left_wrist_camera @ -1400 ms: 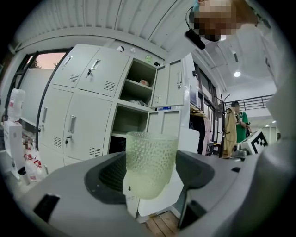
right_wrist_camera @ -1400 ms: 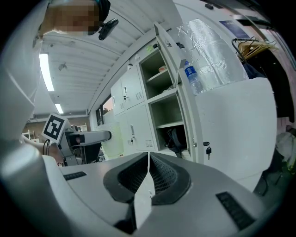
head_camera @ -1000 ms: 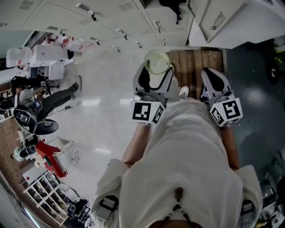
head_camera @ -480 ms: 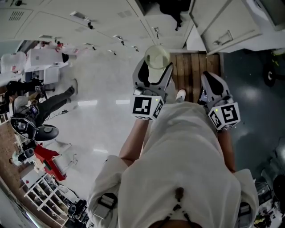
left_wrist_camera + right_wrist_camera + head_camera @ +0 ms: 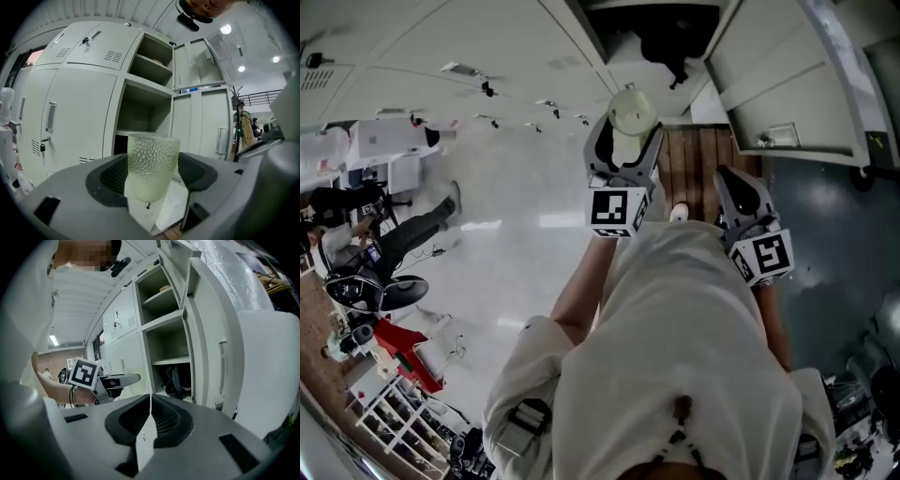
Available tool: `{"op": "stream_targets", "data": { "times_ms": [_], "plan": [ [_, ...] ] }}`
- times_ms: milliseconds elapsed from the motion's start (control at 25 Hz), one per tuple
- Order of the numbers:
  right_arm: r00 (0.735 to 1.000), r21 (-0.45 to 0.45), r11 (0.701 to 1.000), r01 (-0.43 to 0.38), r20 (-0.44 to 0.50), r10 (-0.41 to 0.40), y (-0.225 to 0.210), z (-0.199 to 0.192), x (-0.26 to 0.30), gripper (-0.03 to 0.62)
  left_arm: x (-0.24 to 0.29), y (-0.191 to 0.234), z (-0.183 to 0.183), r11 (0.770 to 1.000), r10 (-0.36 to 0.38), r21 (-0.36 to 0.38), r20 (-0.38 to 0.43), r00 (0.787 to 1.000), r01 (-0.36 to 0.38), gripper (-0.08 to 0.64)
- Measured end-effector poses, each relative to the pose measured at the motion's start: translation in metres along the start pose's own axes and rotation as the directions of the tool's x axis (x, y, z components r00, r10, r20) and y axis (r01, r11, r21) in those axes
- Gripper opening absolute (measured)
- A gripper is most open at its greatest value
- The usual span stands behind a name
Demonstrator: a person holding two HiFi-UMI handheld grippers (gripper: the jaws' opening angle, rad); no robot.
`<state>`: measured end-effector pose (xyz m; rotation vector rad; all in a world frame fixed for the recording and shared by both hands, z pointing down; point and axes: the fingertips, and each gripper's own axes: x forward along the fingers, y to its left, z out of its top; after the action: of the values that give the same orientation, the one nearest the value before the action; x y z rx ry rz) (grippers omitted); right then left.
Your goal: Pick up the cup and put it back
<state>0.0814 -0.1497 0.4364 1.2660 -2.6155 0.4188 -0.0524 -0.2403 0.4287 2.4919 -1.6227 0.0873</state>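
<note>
Before the open locker: a person in a white top [image 5: 684, 347] stands with a gripper in each hand, both held out toward the cabinet.
Cup: a pale green, translucent cup with a dimpled wall [image 5: 152, 159] sits upright in the air, off any shelf, in front of the open compartments.
Left gripper: the left gripper [image 5: 627, 133] is clamped on the cup's lower part, one dark ribbed pad on each side, with the rim standing clear above them.
Right gripper: the right gripper [image 5: 150, 412] carries nothing; its two pads meet with only a thin seam between them. From the head view it sits lower than the left one and just to its right.
Marker cubes: a black-and-white square-marker cube [image 5: 617, 211] rides on the left gripper, and another [image 5: 761, 258] on the right.
Cabinet: the light grey metal locker cabinet [image 5: 143, 108] has stacked open compartments with bare shelves, and its door [image 5: 778, 75] swung out to the right.
Lower compartment: something dark [image 5: 173, 378] sits inside; I cannot tell what it is.
Underfoot: a slatted wooden board [image 5: 689, 159] lies at the cabinet's foot, beside a glossy pale floor [image 5: 506, 253].
</note>
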Motion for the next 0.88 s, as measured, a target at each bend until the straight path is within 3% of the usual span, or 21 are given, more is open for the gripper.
{"op": "stream_targets", "data": {
  "times_ms": [440,640,880],
  "plan": [
    [0.993,0.032,0.992,0.119,-0.029,-0.118,-0.034,0.013,0.034,0.028,0.099,0.058,-0.036,0.993,0.110,0.047,-0.022,0.994,-0.109,0.334],
    [0.986,0.029,0.986,0.164,-0.044,-0.163,-0.044,0.019,0.047,0.028,0.133,0.076,-0.053,0.990,0.136,0.035,-0.039,0.990,-0.134,0.333],
    [0.978,0.053,0.978,0.202,-0.054,-0.199,-0.055,0.023,0.058,0.028,0.161,0.098,-0.073,0.974,0.225,0.010,-0.070,0.972,-0.225,0.334]
  ]
}}
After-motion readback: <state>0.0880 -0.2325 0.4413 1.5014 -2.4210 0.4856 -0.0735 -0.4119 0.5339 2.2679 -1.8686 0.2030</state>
